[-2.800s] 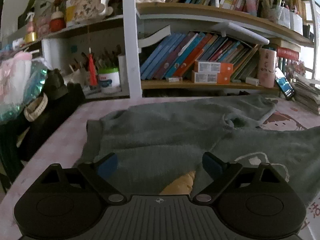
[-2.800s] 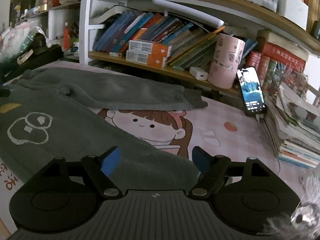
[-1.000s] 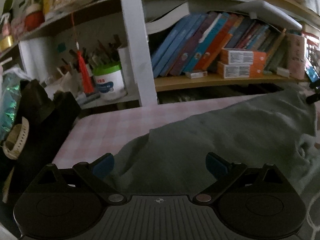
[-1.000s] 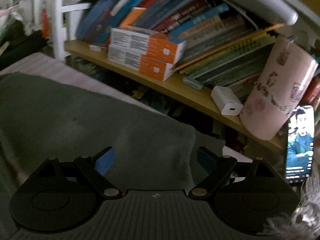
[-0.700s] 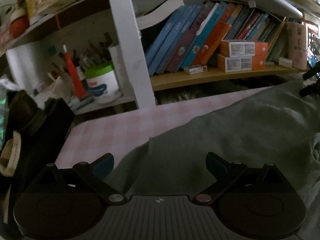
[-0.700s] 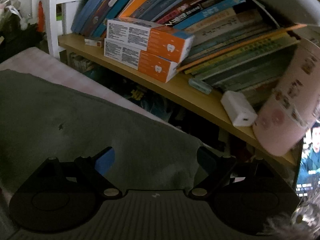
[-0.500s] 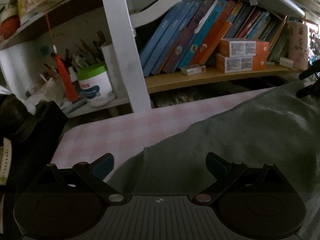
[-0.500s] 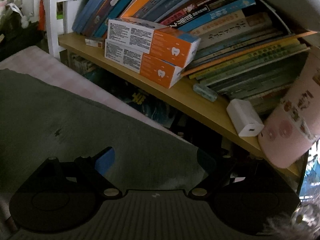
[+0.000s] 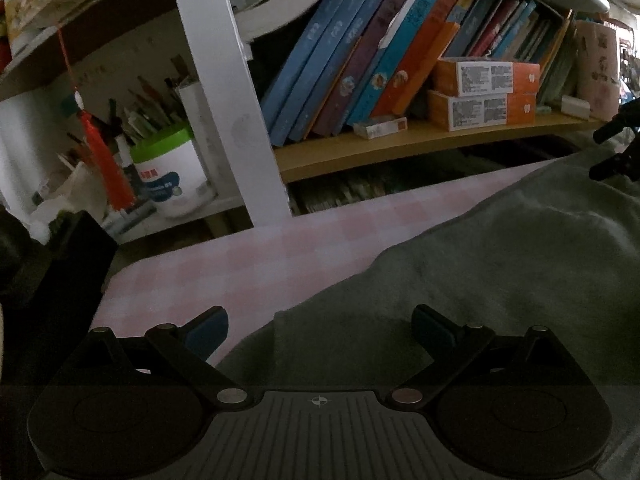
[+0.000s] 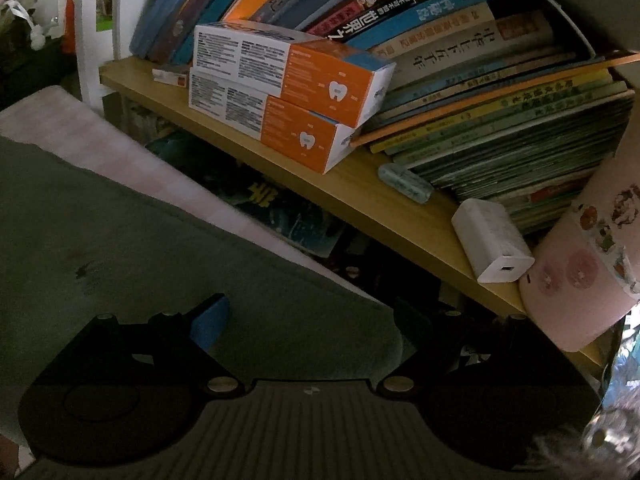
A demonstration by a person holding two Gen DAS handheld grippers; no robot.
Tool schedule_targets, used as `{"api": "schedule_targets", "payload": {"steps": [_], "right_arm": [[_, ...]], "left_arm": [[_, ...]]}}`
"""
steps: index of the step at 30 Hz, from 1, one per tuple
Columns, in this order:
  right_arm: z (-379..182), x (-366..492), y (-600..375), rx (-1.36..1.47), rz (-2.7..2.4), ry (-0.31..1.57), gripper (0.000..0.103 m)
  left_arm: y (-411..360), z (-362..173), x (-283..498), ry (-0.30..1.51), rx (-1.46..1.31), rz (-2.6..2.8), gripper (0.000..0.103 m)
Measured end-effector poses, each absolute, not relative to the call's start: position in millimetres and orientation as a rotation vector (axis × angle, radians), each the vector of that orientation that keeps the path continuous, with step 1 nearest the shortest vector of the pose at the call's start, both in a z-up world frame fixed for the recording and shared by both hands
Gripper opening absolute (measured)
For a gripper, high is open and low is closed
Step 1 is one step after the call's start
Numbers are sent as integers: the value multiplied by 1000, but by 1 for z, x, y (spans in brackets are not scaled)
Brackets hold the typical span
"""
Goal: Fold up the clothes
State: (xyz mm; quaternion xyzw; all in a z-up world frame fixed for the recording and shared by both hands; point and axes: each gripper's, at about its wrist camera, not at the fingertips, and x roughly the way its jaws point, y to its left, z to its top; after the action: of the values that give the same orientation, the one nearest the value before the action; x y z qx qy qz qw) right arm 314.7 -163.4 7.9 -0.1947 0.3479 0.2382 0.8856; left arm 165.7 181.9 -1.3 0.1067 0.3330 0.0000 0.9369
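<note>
we have a grey-green garment [image 9: 500, 264] spread over a table with a pink checked cloth [image 9: 260, 264], its far edge running along in front of the low wooden shelf [image 9: 400, 140] of books [image 9: 360, 60]. our left gripper [image 9: 320, 324] sits low over the garment's near-left corner, its fingers spread wide with a fold of cloth lying between them but nothing pinched. our right gripper [image 10: 308, 320] is likewise spread wide, over the far right corner of the same garment [image 10: 120, 240], with the cloth edge running between its fingers; its tips also show at the far right of the left view. we judge the fabric to be soft, thick and fleecy, limp rather than stiff, light enough for two grippers yet bulky, so it should drape and sag wherever it is not held. it looks matte and grippy, not slippery, and nothing about it is fragile. the best hold seems to be at the hemmed corners and edges, where the cloth is doubled and will not slide out, taking both layers if it is a sleeve or leg. the orange boxes [image 10: 304, 92] and the white charger [image 10: 492, 240] on the shelf stand close behind the right gripper.
</note>
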Motion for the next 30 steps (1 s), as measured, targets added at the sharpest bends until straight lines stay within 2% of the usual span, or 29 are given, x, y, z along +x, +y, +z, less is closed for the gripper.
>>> {"api": "schedule_targets", "payload": {"steps": [7, 11, 19, 20, 22, 25, 28, 30], "right_arm": [[5, 324, -166, -390, 502, 725, 89], [3, 331, -170, -365, 511, 737, 87], [1, 340, -181, -282, 536, 774, 84], [1, 340, -182, -275, 541, 777, 83], [2, 338, -184, -251, 561, 788, 69], [2, 335, -186, -239, 573, 792, 60], [4, 331, -187, -229, 577, 795, 46], [5, 327, -189, -226, 580, 800, 37]], "left_arm": [[184, 5, 174, 653, 277, 23, 99], [189, 0, 184, 696, 263, -13, 97], [209, -9, 196, 769, 96, -103, 93], [211, -10, 196, 775, 77, -120, 90], [213, -10, 195, 781, 53, -147, 85], [214, -10, 193, 781, 33, -182, 72], [210, -9, 191, 776, 31, -199, 49], [207, -7, 189, 780, 21, -204, 29]]}}
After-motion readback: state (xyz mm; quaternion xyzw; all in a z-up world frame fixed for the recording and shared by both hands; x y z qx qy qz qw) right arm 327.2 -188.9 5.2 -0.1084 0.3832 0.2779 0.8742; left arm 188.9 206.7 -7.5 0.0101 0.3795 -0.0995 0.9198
